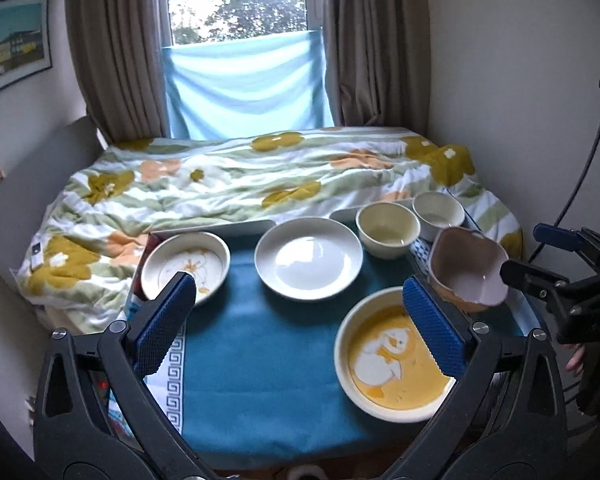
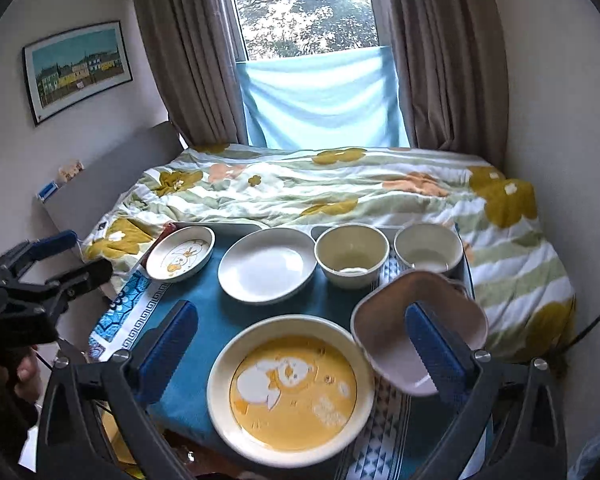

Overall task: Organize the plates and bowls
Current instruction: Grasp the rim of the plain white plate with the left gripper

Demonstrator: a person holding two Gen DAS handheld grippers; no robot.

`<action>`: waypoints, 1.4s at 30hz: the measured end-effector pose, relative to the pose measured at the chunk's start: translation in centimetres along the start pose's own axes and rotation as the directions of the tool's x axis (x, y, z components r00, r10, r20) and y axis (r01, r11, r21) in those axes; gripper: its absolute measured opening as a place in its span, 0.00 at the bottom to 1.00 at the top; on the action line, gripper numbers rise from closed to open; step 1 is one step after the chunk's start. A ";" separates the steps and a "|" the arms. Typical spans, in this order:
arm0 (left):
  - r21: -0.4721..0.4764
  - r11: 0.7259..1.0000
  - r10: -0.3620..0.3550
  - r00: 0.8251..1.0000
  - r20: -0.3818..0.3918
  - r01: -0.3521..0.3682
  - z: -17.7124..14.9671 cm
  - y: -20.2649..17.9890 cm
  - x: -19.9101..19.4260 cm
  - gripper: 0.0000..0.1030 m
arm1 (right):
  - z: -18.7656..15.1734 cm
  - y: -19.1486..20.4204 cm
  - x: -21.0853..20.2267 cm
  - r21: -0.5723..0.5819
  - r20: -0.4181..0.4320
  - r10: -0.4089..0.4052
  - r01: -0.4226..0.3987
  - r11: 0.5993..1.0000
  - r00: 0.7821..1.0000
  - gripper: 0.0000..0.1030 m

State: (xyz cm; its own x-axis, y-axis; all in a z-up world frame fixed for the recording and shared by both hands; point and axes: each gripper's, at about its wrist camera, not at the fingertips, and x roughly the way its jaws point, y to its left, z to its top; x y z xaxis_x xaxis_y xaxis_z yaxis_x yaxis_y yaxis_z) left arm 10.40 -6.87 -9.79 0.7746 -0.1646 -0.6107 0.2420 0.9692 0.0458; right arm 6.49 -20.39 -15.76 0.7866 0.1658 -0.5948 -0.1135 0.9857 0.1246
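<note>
Both grippers, left [image 1: 300,320] & right [image 2: 302,344], have jaws wide apart w/ nothing between, hanging above a teal cloth [image 1: 260,360]. On it: yellow plate [image 2: 290,390], white plate [image 1: 308,258], pink bowl [image 2: 416,332], two cream bowls [image 2: 352,254]. Floral duvet [image 1: 240,184] behind, curtains [image 2: 188,48] by the window.
</note>
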 end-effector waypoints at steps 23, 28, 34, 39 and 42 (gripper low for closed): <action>0.027 0.955 -0.271 0.902 -0.336 0.297 3.8 10.9 26.8 0.92 | 2.6 0.8 21.7 0.291 -0.344 -0.100 0.207 0.934 0.934 1.00; 0.004 0.938 -0.311 0.849 -0.427 0.346 2.2 10.5 31.4 0.65 | 1.2 -0.2 25.7 0.326 -0.410 -0.057 0.205 0.923 0.910 0.78; -0.012 0.921 -0.341 0.794 -0.503 0.388 0.6 9.8 34.7 0.47 | -0.2 -1.0 27.9 0.384 -0.442 0.011 0.178 0.906 0.897 0.49; -0.019 0.921 -0.339 0.779 -0.527 0.388 0.0 9.8 35.9 0.35 | -0.1 -0.8 28.5 0.365 -0.447 0.017 0.165 0.916 0.894 0.32; -0.016 0.921 -0.336 0.776 -0.534 0.389 -0.3 9.8 36.1 0.24 | -0.3 -0.9 28.7 0.365 -0.447 0.014 0.168 0.916 0.894 0.25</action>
State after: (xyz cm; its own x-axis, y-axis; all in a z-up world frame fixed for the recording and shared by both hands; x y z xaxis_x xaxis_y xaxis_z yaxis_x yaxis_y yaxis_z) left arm 40.59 -3.31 -31.63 0.2076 -0.3558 -0.9112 0.5149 0.8318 -0.2074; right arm 29.03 -16.49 -33.18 0.4308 0.1753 -0.8853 0.2498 0.9195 0.3036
